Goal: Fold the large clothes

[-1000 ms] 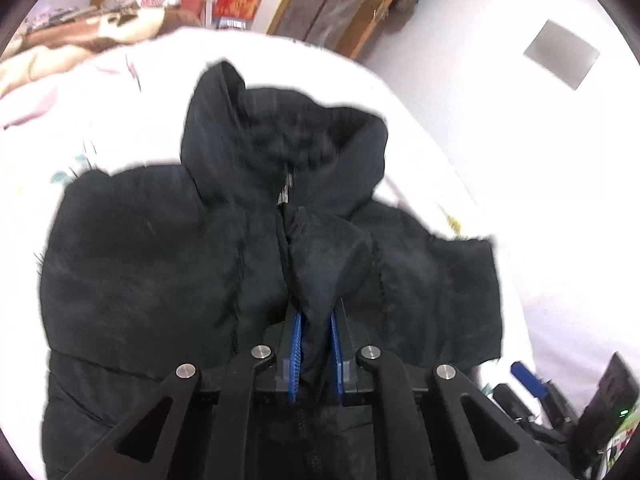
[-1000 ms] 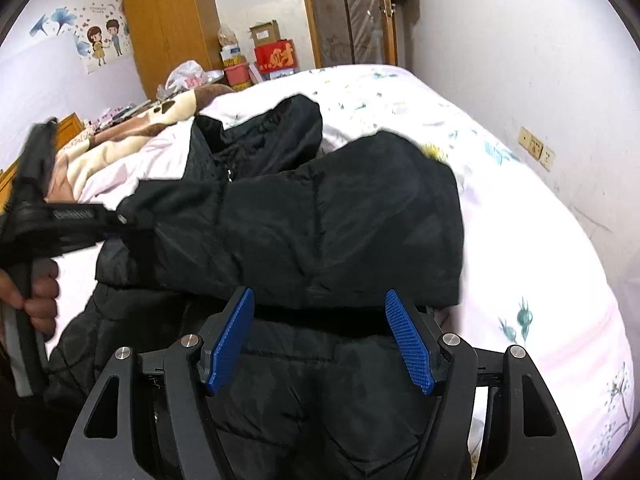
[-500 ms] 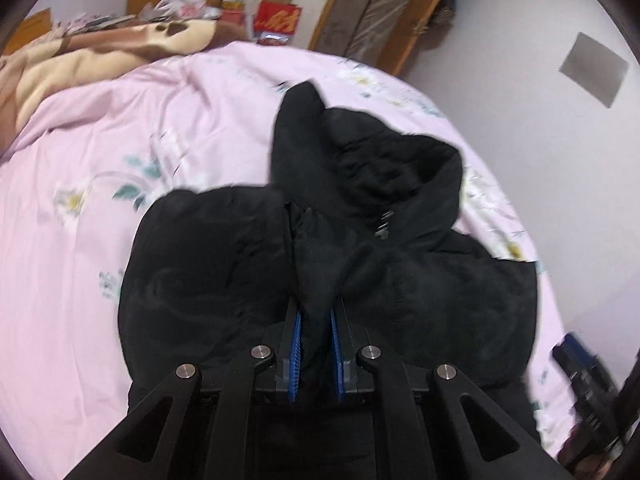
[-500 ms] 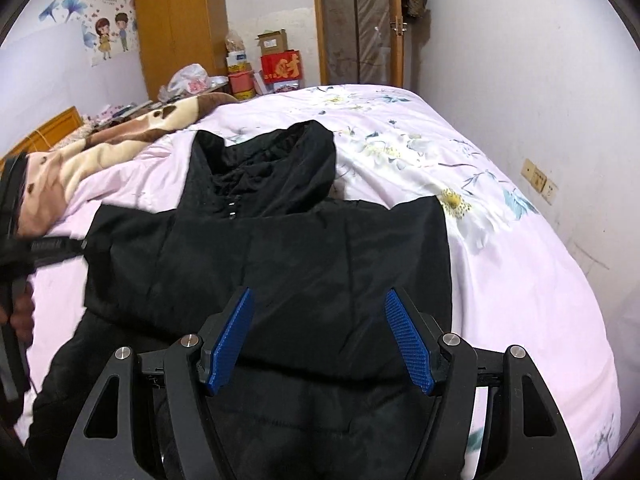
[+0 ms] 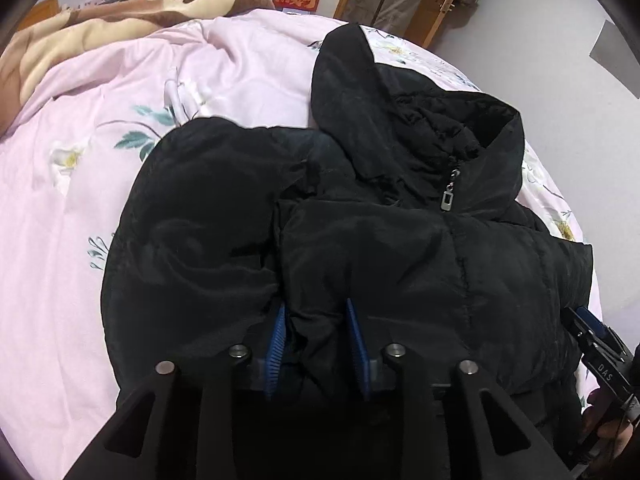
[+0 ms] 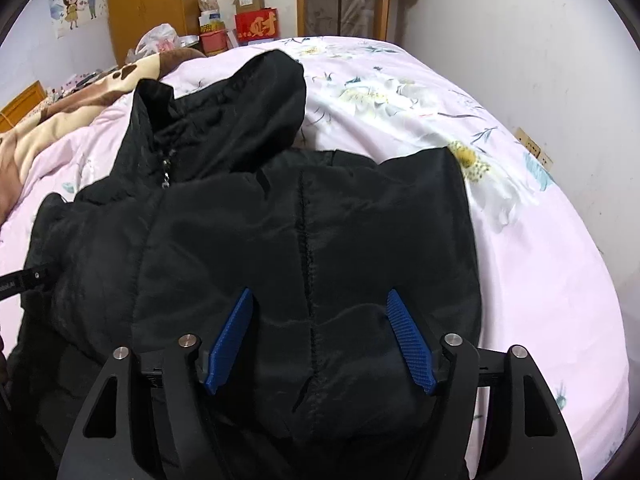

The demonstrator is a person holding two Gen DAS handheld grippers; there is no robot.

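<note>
Black hooded jacket (image 5: 360, 240) lies flat on the pink floral bedsheet (image 5: 80, 200), hood toward the far end of the sheet. Left gripper (image 5: 316, 336) partly spread, jacket fabric bunched between its fingers. Right gripper (image 6: 320, 340) spread wide over the jacket, gripping nothing
</note>
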